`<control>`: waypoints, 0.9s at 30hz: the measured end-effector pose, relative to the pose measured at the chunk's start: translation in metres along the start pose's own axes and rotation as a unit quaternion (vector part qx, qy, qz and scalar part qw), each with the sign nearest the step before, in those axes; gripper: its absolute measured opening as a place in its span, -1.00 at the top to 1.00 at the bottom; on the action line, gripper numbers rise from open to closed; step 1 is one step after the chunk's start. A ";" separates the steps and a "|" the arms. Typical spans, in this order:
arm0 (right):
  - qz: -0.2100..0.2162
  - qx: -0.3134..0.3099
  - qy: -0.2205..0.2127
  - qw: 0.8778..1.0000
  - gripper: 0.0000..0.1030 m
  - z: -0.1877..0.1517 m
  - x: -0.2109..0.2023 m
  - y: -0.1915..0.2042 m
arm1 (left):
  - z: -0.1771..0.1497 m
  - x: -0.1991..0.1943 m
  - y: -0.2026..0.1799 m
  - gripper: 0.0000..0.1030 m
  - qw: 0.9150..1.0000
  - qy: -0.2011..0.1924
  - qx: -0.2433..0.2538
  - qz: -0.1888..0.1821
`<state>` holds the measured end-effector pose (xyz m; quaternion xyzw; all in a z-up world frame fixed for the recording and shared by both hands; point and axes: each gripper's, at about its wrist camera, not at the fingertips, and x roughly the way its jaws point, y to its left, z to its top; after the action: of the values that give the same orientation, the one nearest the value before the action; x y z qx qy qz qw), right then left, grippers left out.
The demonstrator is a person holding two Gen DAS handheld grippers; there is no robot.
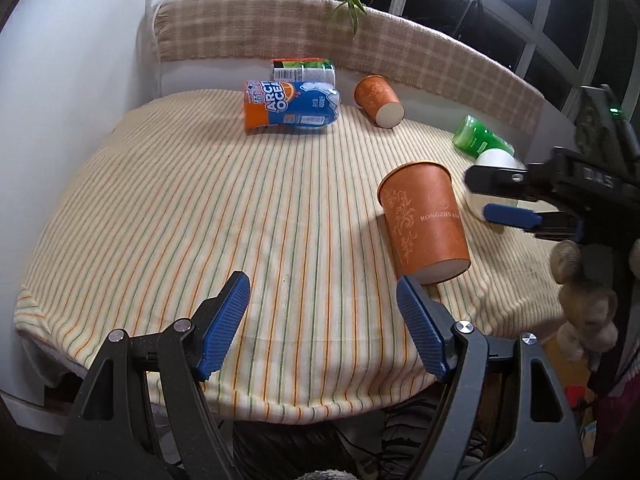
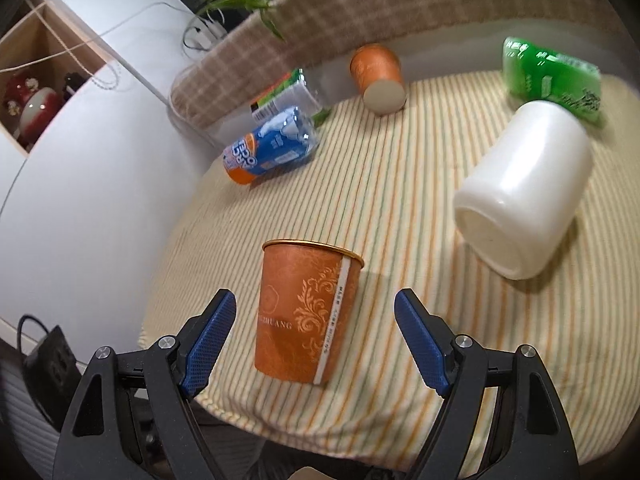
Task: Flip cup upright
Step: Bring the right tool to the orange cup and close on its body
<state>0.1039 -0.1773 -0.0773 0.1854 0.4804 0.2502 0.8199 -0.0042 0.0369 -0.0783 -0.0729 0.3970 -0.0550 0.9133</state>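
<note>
The near orange paper cup (image 2: 306,314) stands on the striped tablecloth (image 1: 200,208) close to the table's front edge. In the right wrist view its gold rim is on top and it looks upright; in the left wrist view (image 1: 424,220) it seems tilted, with a pale end showing low, so I cannot tell for sure whether it sits fully square.

The right gripper (image 2: 316,340) has its jaws wide apart on either side of this cup, touching nothing. The left gripper (image 1: 324,320) is also spread wide and empty, with the cup just beyond its right finger.

The cup is probably very light and thin-walled, so a hard squeeze would likely crush it. The paper should give decent friction against the ribbed blue pads. A gentle hold across the middle of the wall, below the stiffer rolled rim, looks safest.

Counted: 2 orange paper cups, the second one (image 1: 378,100) lying on its side at the back; 1 white cup (image 2: 524,192) on its side; 1 green cup (image 2: 552,76) on its side behind it; 1 blue and orange bottle (image 1: 290,104); 1 green-labelled bottle (image 1: 304,70) beyond that.
</note>
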 end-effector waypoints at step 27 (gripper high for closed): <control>0.046 0.089 0.140 0.985 -0.48 0.028 0.062 -0.023 | 0.004 -0.010 0.003 -0.52 1.000 -0.017 -0.017 -0.015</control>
<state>0.1594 -0.1611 -0.1194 0.2429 0.6017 0.2675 0.7123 -0.0083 0.0417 -0.0689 -0.0955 0.3808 -0.0605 0.9177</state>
